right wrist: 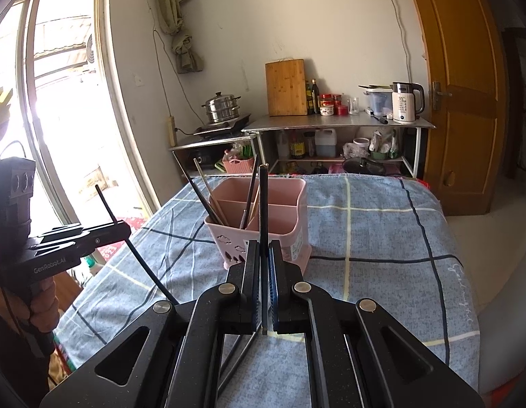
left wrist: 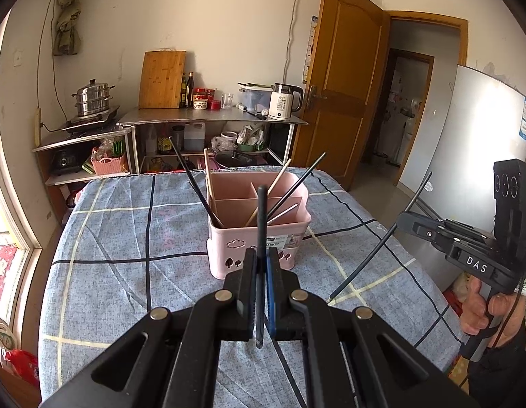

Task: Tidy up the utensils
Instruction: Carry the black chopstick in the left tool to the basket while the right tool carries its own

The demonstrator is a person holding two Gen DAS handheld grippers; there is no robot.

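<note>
Pink utensil caddy (left wrist: 259,234), on the blue checked tablecloth (left wrist: 126,231): four compartments; dark and wooden chopsticks lean in the left and near cells.

Left gripper (left wrist: 261,265): jaws clamped on one upright black chopstick (left wrist: 261,217), just before the caddy.

Right gripper (right wrist: 263,255): jaws likewise clamped on a second black chopstick (right wrist: 263,210), upright, near the caddy.

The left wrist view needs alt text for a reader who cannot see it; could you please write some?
The left gripper is shut on a black chopstick, held upright before a pink utensil holder containing several chopsticks, on a blue plaid tablecloth. At right, the right gripper holds another black chopstick.
</note>
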